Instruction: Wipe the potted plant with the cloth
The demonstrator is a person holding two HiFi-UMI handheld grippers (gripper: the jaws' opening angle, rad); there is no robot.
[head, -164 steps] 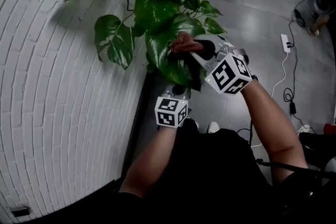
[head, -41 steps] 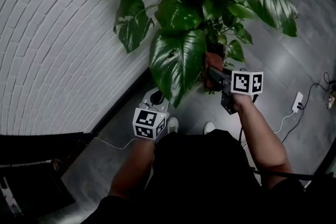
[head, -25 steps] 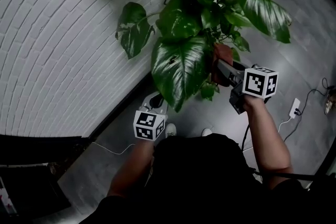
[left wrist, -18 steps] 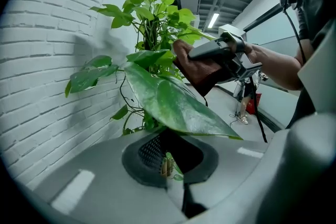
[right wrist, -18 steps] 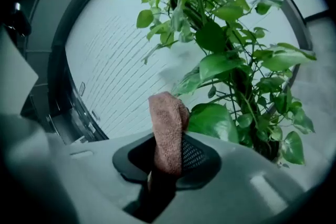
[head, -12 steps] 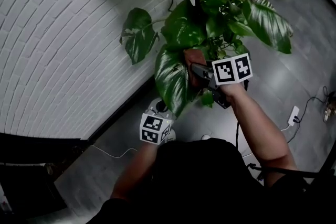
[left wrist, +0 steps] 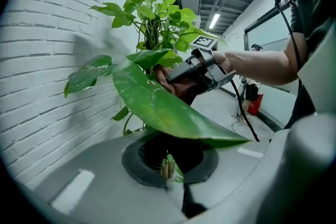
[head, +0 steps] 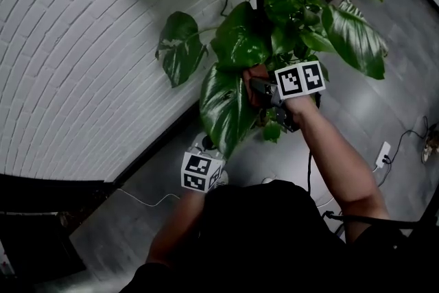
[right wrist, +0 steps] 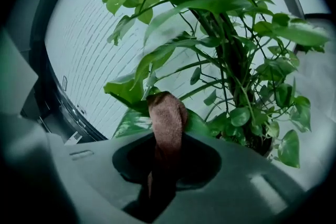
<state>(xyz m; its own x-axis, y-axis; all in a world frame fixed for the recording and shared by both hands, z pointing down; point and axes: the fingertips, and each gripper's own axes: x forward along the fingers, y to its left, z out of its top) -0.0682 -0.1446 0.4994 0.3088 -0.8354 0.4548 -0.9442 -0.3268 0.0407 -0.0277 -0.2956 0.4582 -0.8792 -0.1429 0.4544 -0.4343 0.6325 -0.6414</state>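
Observation:
The potted plant (head: 264, 24) rises in front of me with big glossy leaves. One large leaf (head: 223, 106) hangs down toward my left gripper (head: 204, 146), which is shut on the leaf's lower edge (left wrist: 169, 164). My right gripper (head: 264, 87) is shut on a brown cloth (head: 255, 77) and presses it on the upper part of that leaf. In the right gripper view the cloth (right wrist: 167, 118) sticks up out of the right gripper (right wrist: 161, 165) against the leaf (right wrist: 131, 94). The left gripper view shows the leaf (left wrist: 163, 110) from below, with the cloth (left wrist: 176, 85) on it.
A white brick wall (head: 75, 58) stands close on the left, with a dark skirting (head: 158, 141) along its foot. The floor (head: 384, 99) is grey. A power strip with cable (head: 383, 149) lies at the right. Other leaves (head: 353, 38) spread to the right.
Within the last second my right gripper has carried the cloth left from beside the big leaf onto it, then slightly up. The left gripper has stayed on the leaf's lower edge.

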